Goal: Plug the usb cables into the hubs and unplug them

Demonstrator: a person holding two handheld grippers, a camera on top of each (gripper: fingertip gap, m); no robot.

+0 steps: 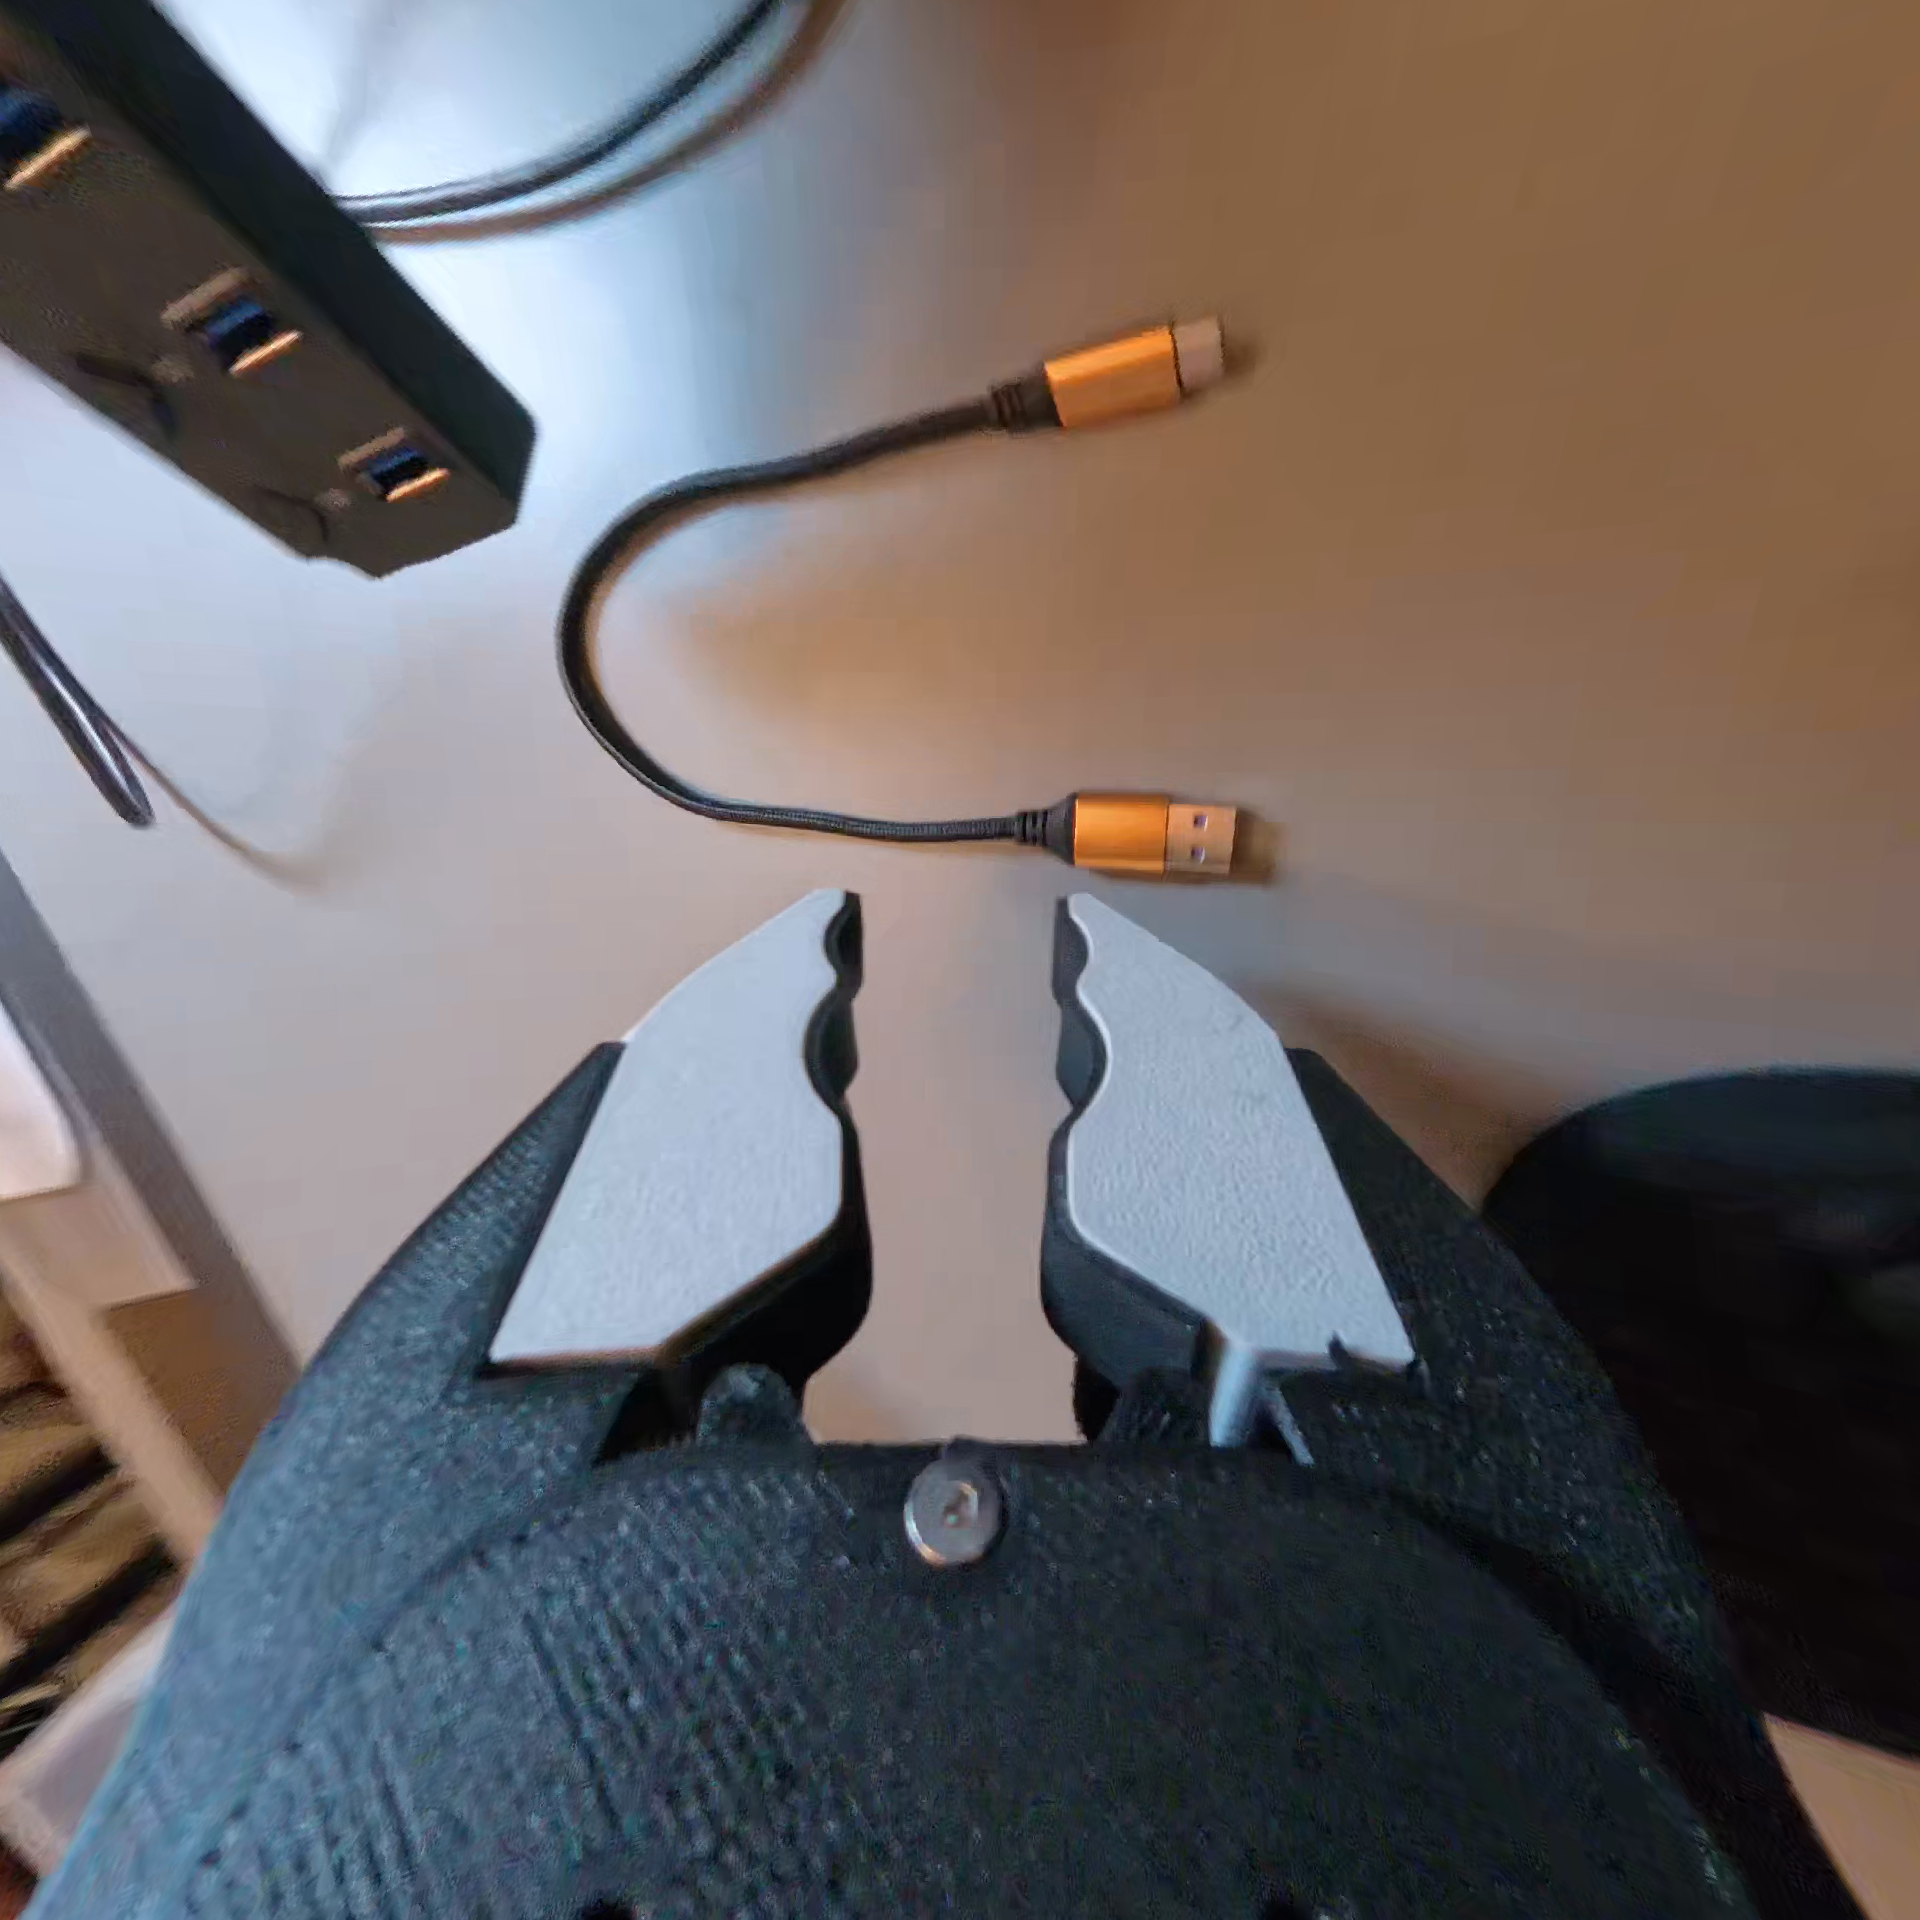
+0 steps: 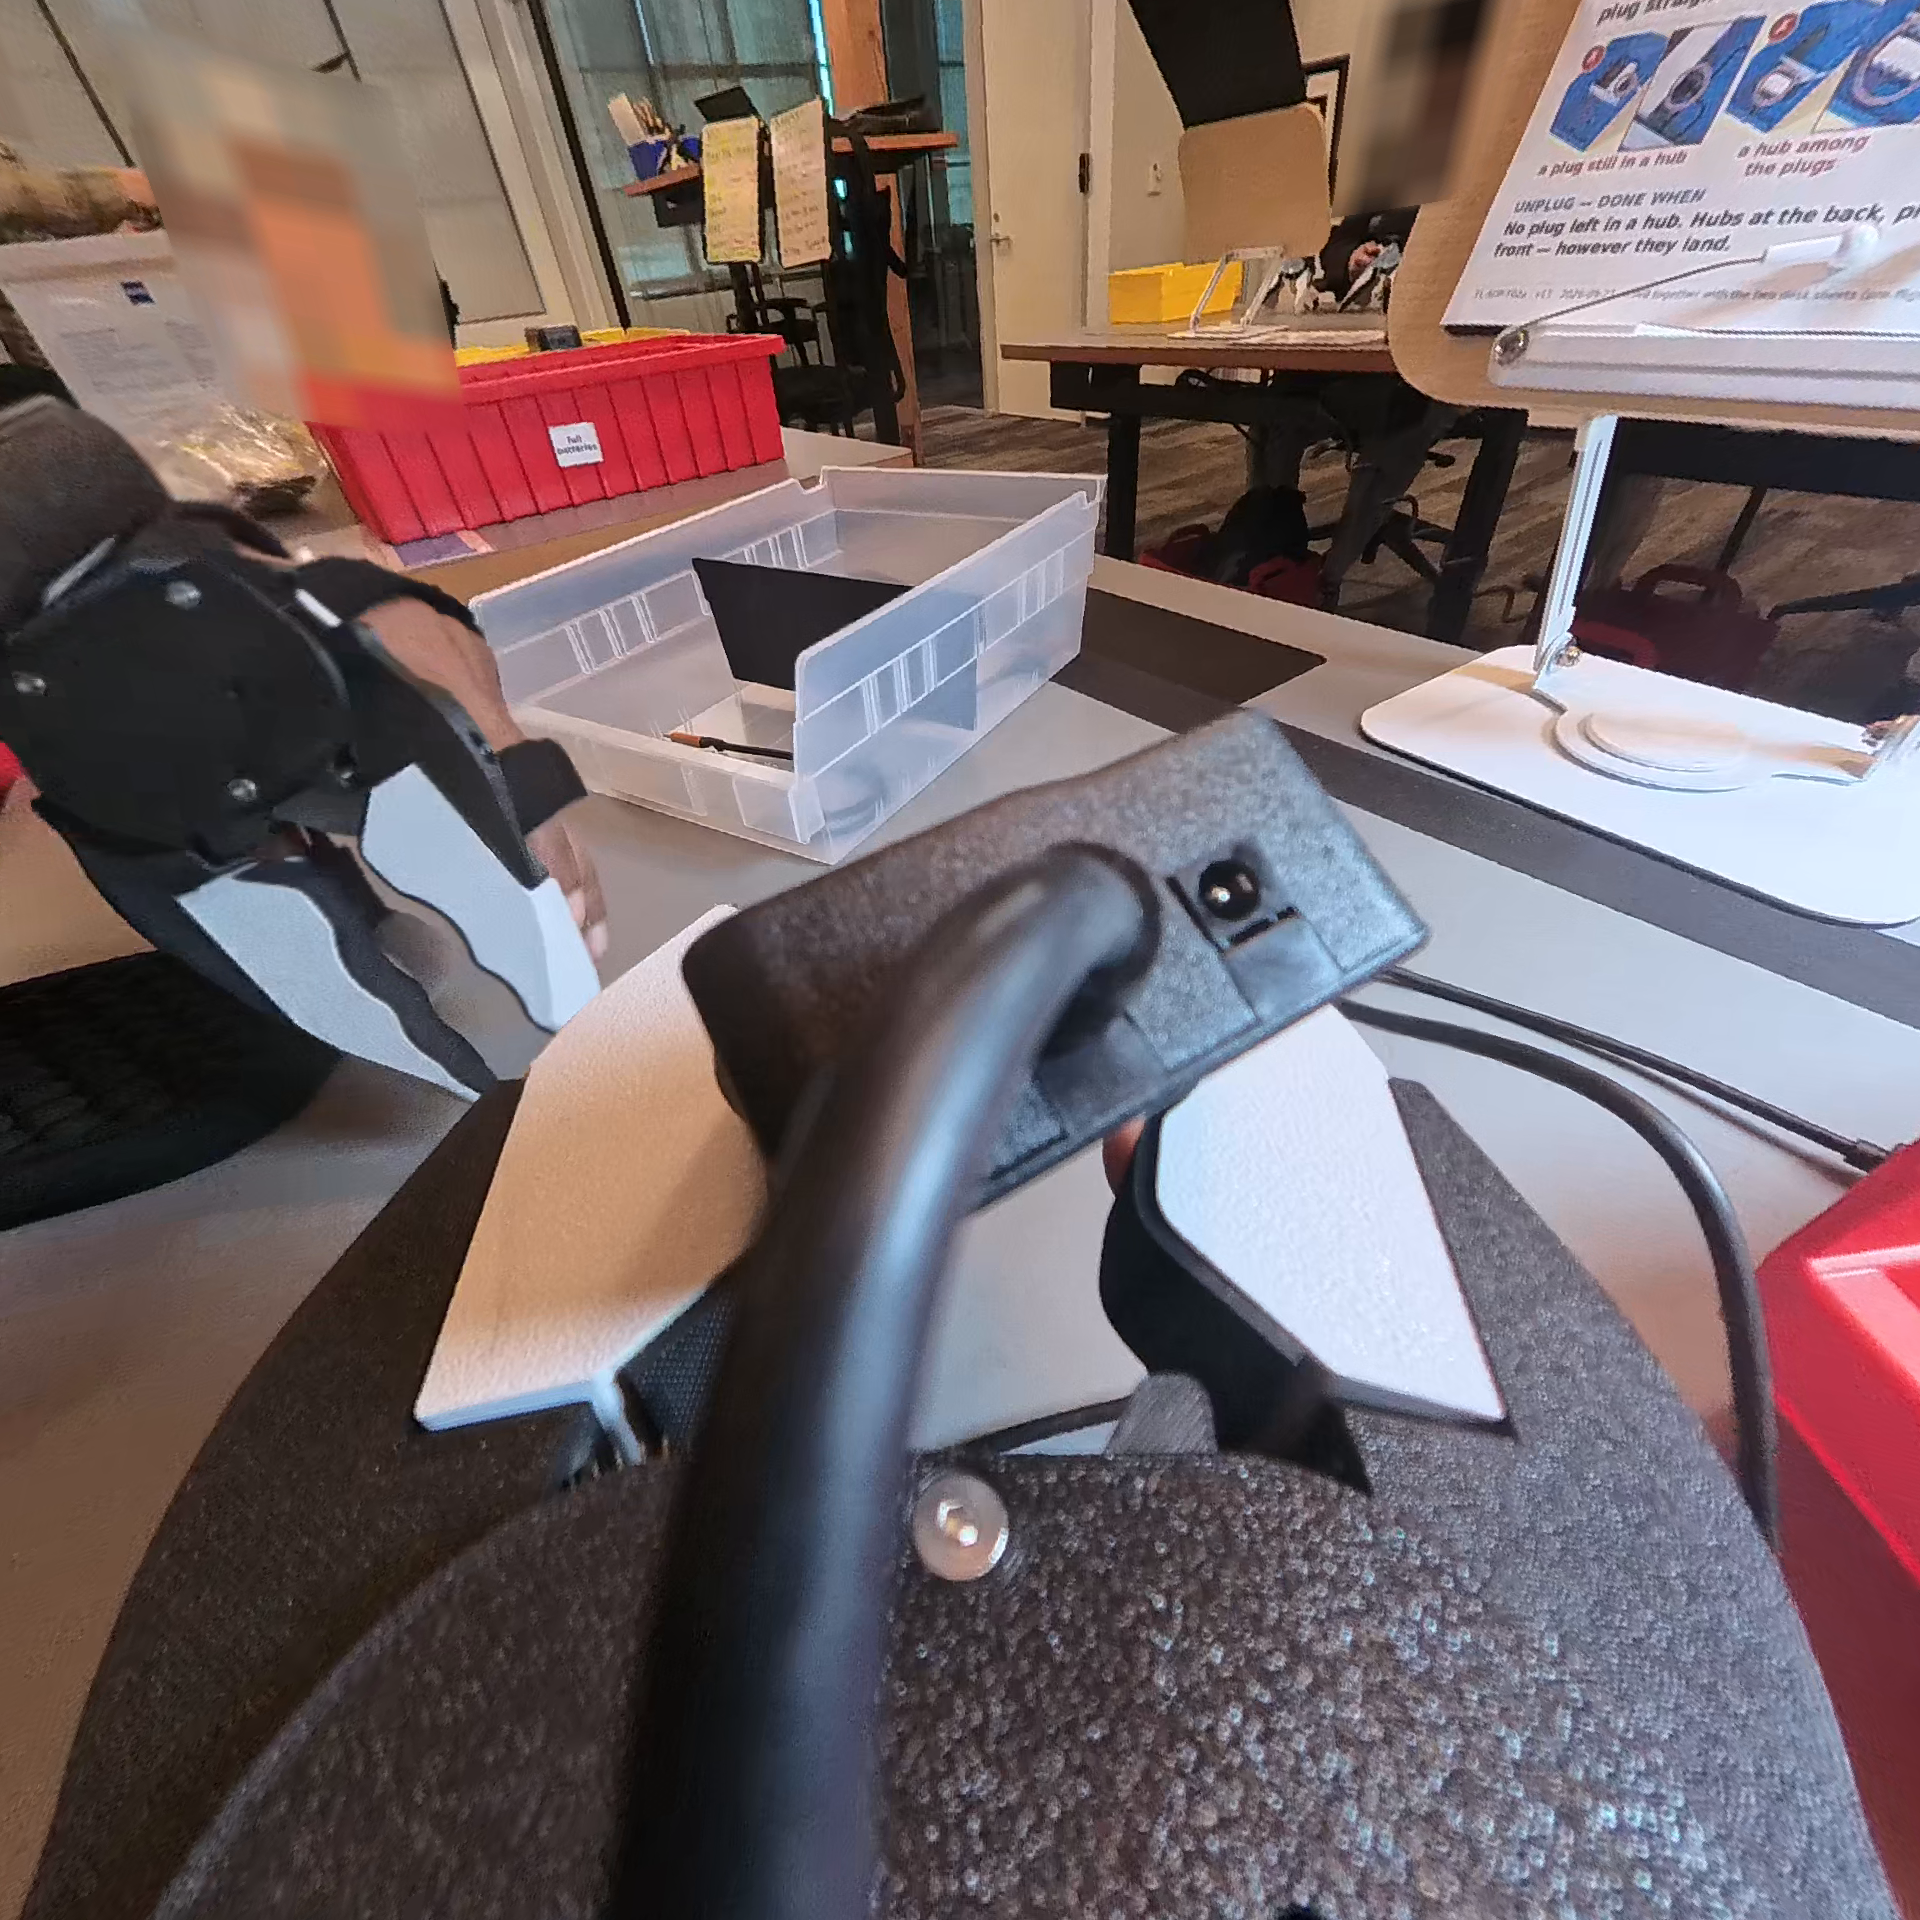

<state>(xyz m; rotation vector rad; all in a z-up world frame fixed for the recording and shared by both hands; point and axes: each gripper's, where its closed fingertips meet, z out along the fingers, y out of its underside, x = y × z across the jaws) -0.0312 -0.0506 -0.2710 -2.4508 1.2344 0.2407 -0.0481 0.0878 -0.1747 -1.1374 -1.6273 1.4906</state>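
A short black braided cable [image 1: 613, 665] lies curved on the table. Its orange USB-A plug [image 1: 1158, 834] lies just beyond and right of my left gripper [image 1: 956, 909], which is open and empty above the table. The cable's other orange plug [image 1: 1127, 374] lies farther off. A black hub [image 1: 239, 312] with several blue ports hangs at the upper left of the left wrist view. My right gripper [image 2: 940, 1039] is shut on the end of that black hub [image 2: 1049, 935] and holds it in the air; the hub's thick black cord [image 2: 831, 1299] runs back over the gripper. The left gripper [image 2: 416, 935] shows at left in the right wrist view.
A clear plastic bin [image 2: 821, 644] with a black divider stands behind, a red bin [image 2: 582, 436] farther back. A white stand [image 2: 1662, 748] with an instruction sheet is at right. A red box [image 2: 1849, 1455] is near right. A dark round pad [image 1: 1714, 1382] lies at lower right.
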